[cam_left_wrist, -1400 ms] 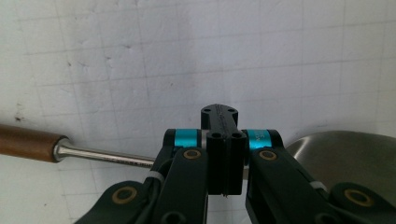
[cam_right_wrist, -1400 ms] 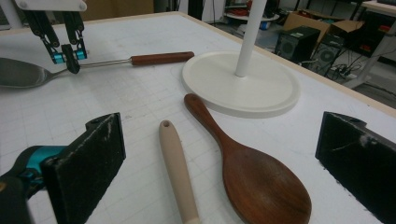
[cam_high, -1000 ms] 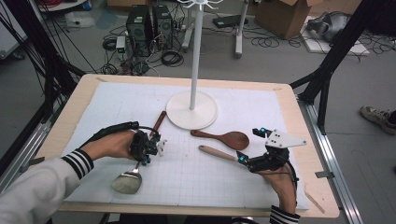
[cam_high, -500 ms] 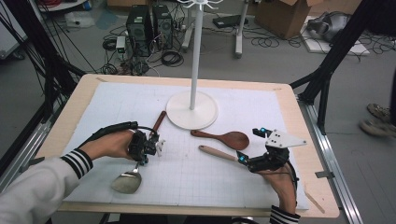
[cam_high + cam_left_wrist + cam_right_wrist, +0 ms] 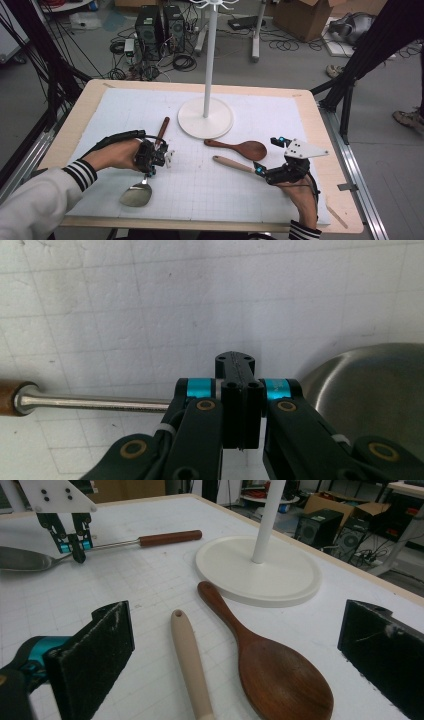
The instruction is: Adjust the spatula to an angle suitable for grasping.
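Your desk [image 5: 320, 150] carries a white gridded mat [image 5: 125, 115], and toward its far side stands a white hanging stand [image 5: 205, 118] with a round base and an upright pole.

In front of that base lies a dark wooden rice spoon [image 5: 240, 148], handle toward your left, bowl toward your right. Just beside it, on the side nearer you, a pale wooden handle [image 5: 234, 164] lies at a slant. From the right gripper view the two lie side by side, close but apart.

On your left side lies a metal ladle [image 5: 136, 194] with a steel shank and a brown wooden grip; its bowl points toward you and its grip toward the stand.

Your left gripper [image 5: 152, 159] is down over the ladle's shank, jaws clenched on it, as the left gripper view shows, between the wooden grip and the bowl.

Your right gripper [image 5: 265, 172] sits near the pale handle's end, jaws released and spread wide, with both spoons lying ahead between them, untouched.
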`<control>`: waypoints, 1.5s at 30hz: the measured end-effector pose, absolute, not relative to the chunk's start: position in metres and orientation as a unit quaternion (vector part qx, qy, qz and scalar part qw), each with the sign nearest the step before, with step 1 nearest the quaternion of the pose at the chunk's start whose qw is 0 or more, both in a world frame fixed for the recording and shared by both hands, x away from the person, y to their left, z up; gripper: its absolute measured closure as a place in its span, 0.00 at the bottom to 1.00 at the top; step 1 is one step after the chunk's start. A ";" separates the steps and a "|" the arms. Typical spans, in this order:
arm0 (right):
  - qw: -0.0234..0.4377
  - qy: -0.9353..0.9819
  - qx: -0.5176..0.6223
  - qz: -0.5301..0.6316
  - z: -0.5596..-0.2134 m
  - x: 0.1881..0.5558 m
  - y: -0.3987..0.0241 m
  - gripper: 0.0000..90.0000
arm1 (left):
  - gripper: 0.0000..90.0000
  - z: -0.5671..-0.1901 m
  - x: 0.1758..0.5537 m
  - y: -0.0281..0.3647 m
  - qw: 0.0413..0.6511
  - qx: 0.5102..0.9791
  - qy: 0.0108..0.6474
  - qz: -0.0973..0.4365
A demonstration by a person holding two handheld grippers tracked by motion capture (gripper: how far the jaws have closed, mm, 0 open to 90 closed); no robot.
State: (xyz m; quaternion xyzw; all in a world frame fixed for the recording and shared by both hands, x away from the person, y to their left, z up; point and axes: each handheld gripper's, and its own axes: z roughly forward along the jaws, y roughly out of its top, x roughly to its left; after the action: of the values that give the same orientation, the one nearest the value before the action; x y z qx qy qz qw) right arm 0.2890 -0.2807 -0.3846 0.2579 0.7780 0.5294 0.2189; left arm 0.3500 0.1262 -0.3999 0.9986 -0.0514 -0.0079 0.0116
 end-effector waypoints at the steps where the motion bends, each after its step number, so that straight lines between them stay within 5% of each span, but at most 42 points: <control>1: 0.219 0.778 0.258 0.529 -0.385 0.289 -0.281 0.01 | 1.00 -0.400 0.350 0.126 0.012 0.999 -0.052 -0.007; 45: 0.219 0.778 0.258 0.529 -0.384 0.289 -0.281 0.01 | 1.00 -0.398 0.350 0.165 0.000 0.999 -0.035 -0.011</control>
State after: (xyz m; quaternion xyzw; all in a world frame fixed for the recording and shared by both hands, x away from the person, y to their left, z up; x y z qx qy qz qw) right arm 0.2890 -0.2806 -0.3840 0.2583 0.7782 0.5289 0.2190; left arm 0.3495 0.1645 -0.3978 0.9993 -0.0346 -0.0115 -0.0002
